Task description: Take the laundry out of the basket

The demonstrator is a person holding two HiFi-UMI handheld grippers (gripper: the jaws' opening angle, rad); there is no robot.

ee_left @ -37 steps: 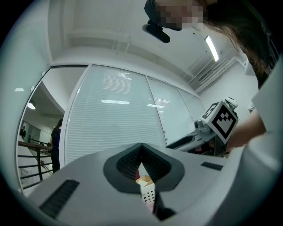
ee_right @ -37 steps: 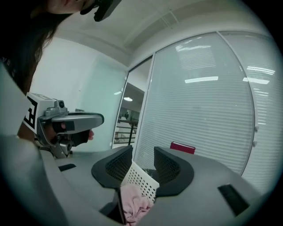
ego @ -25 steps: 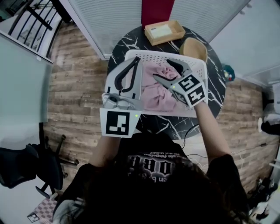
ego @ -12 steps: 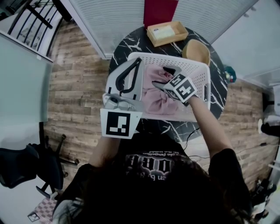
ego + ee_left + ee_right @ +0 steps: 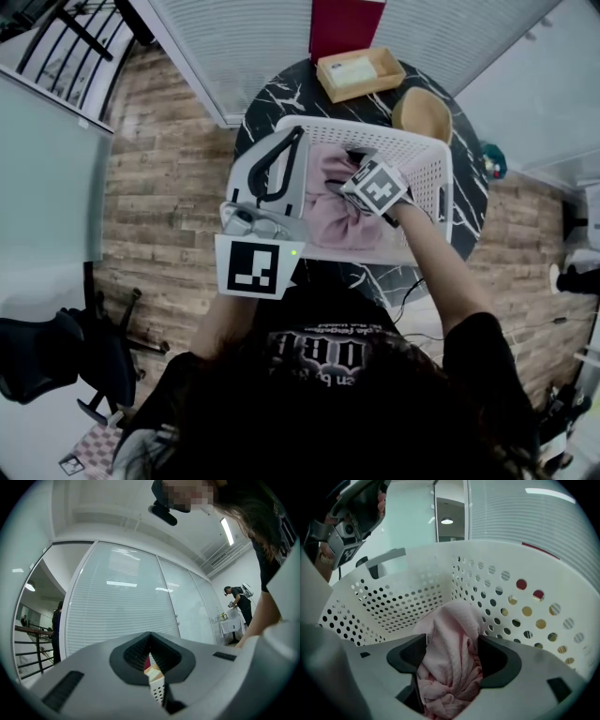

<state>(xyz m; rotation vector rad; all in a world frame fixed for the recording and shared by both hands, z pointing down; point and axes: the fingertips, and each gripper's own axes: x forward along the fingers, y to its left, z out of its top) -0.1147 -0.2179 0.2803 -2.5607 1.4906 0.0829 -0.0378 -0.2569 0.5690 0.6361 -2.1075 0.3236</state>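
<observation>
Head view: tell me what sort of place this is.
Probably an office or lab, not a home: glass partitions with white blinds, a black office chair on wood-plank floor, and the laundry basket set on a round marble table.

Bright, even light, fisheye edges, vign. corners

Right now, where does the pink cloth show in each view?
Head view: the pink cloth lies mid-picture inside the white perforated basket.
Left gripper view: not in it.
Right gripper view: low centre, between the open tongs of the right gripper.
Shared landmark: the basket; the left gripper view shows only a sliver.
</observation>
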